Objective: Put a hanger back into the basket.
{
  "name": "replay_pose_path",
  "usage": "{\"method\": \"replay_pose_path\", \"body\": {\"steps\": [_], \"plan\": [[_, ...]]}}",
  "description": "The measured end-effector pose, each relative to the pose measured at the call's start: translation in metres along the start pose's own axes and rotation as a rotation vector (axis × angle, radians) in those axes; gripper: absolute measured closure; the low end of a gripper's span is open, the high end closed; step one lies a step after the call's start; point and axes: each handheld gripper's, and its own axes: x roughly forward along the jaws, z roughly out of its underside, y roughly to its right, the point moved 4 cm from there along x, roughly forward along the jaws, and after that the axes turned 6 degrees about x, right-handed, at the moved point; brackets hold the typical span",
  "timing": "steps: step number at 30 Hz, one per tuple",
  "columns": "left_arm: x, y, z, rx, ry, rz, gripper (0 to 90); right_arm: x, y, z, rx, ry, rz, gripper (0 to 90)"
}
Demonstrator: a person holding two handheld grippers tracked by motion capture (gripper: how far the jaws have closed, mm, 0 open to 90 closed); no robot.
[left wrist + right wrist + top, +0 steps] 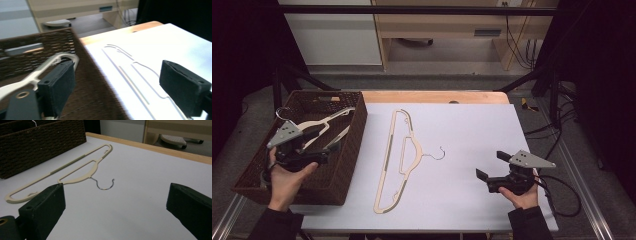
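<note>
A cream clothes hanger (398, 159) with a thin wire hook lay flat on the white table (472, 125), roughly at its middle, its long bar running from the near edge toward the far edge and its hook curling out to the right. In the right gripper view the same hanger (75, 167) stretched across the table ahead of the jaws, with the hook end closest to them.

A dark woven basket (343, 150) sat on the left part of the table, just beside the hanger. Inside it lay a second cream hanger (324, 122), tilted against the weave, its wire hook toward the far left corner.

The left gripper (319, 150) hovered over the near part of the basket, held in the person's left hand (287, 182). Its jaws stood wide apart and held nothing; in the left gripper view one jaw sat above the basketed hanger (42, 70) and the other above the white table beside the basket's right wall (100, 82).

The right gripper (492, 165) was at the near right of the table, held in the right hand (524, 197) and pointing left toward the flat hanger, well apart from it. Its jaws were also spread wide, with nothing between them.
</note>
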Motion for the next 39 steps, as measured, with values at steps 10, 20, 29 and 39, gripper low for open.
{"method": "replay_pose_path", "body": {"steps": [10,20,29,39], "plan": [[0.029,0.055,0.011,0.048,-0.039,0.097,9.8,-0.001,0.001,0.000,0.000,0.004,0.002,2.5],[0.055,0.099,0.025,0.099,-0.112,0.180,12.7,0.000,0.000,0.001,0.007,0.000,0.005,2.6],[0.081,0.129,0.045,0.143,-0.210,0.223,16.2,0.003,-0.002,0.003,0.002,-0.006,-0.004,2.8],[0.101,0.143,0.062,0.145,-0.300,0.242,24.7,0.007,-0.003,0.005,-0.004,-0.021,-0.005,3.3]]}}
